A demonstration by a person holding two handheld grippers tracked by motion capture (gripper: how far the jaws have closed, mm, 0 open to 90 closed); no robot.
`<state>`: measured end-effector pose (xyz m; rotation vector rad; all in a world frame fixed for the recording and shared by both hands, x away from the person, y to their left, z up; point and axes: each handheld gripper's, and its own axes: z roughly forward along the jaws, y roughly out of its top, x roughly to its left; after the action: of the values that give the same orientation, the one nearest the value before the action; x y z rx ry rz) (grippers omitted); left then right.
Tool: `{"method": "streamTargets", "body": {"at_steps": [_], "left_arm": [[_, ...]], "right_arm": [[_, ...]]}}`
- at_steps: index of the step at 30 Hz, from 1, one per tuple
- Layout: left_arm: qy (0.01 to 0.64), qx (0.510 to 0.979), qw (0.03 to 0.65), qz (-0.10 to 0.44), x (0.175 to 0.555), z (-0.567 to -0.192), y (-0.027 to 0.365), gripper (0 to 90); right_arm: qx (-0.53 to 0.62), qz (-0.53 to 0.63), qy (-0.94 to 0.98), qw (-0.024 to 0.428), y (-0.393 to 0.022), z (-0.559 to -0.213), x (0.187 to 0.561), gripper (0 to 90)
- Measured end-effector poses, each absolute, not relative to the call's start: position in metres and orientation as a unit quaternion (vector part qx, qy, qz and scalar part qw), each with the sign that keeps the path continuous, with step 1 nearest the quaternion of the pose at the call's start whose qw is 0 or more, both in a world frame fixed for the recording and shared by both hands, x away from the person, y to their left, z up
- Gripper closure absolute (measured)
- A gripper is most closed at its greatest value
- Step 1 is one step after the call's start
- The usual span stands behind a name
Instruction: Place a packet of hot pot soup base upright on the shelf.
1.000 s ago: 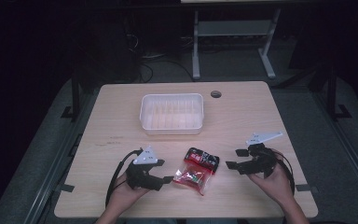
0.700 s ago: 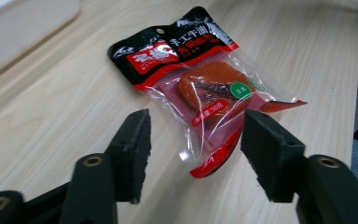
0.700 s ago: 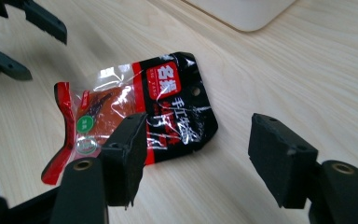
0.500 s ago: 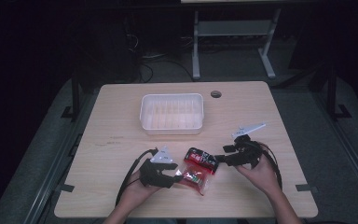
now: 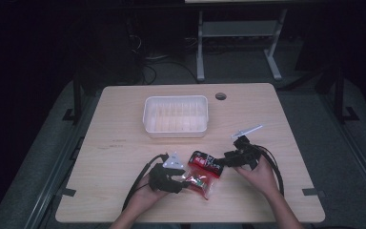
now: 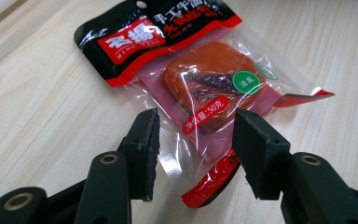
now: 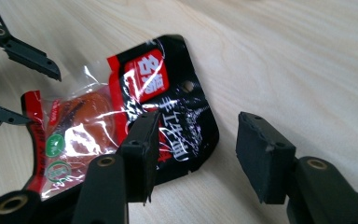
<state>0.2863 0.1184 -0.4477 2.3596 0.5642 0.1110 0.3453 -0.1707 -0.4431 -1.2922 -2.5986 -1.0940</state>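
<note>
The snack packet (image 5: pixel 204 172) is lying on the counter (image 5: pixel 124 157) between both hands, its long axis running from one gripper to the other. The left gripper (image 6: pixel 193 140) is straddling the clear end, its fingers looking apart though at their tightest. The right gripper (image 7: pixel 196 149) has just been closing, fingers apart over the black end's corner.

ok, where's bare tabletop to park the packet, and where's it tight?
Free: the wooden tabletop left of the white plastic tray, the strip between tray and right edge below the round cable hole, and both near corners. Crowded: front centre, where the left hand-held gripper and right hand-held gripper flank the red-and-black snack packet.
</note>
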Motion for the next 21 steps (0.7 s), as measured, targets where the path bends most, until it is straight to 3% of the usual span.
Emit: {"method": "streamTargets", "body": {"at_steps": [21], "left_arm": [[0.218, 0.914, 0.341, 0.02, 0.292, -0.456, 0.12, 51.5]], "right_arm": [[-0.418, -0.349, -0.835, 0.081, -0.163, -0.458, 0.35, 58.2]]}}
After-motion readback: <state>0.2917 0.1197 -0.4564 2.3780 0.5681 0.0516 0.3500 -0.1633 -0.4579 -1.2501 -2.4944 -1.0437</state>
